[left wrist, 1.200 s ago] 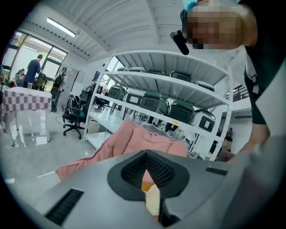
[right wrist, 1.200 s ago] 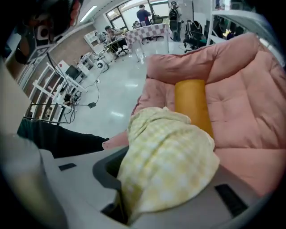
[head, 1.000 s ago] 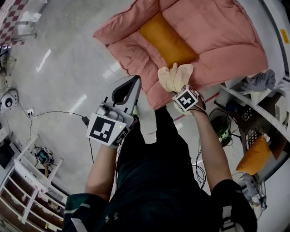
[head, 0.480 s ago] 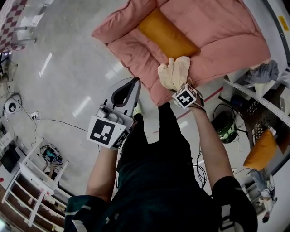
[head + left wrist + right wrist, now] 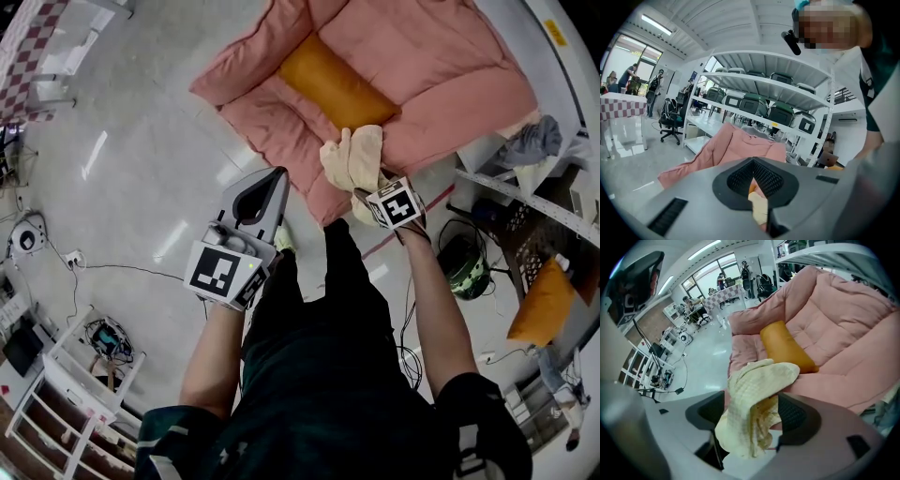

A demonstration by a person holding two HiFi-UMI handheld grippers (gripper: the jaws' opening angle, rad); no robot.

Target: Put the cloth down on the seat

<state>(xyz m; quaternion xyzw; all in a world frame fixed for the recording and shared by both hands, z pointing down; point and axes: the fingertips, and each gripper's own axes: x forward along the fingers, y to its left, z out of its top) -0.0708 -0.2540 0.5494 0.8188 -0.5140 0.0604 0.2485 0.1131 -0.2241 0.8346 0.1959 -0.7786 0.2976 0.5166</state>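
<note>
A person stands at a pink padded seat [image 5: 450, 84] with tongs in each hand, a cream waffle-weave cloth [image 5: 352, 159] at the seat's front edge just below an orange cushion [image 5: 333, 80].

The right tongs [image 5: 367, 192] point steeply down, and the head view shows only their marker cube and the cloth beyond it. The right gripper view gives the detail: the right tongs [image 5: 752, 420] are released, their jaws having just been opening and now standing wide, with the cloth [image 5: 754, 404] loose between them and the pads off it. Whether it already rests on the seat cannot be told.

The left tongs [image 5: 278, 176] are held apart to the left over the floor. The left gripper view shows them [image 5: 754, 180] clenched, with nothing in their grip; through a slit between the pads, a sliver of cream and orange shows.

That view alone shows the room: white shelving [image 5: 764, 89] behind the seat [image 5: 726, 150], an office chair [image 5: 672, 124], a table with a checked cover [image 5: 618, 105] and people by the windows [image 5: 633, 77]. The head view adds a glossy pale floor [image 5: 141, 141] and cables [image 5: 103, 272].

The cloth is folded over at its upper end, near the cushion [image 5: 785, 348]. Its long axis runs from that fold down and left towards the base of the jaws.
</note>
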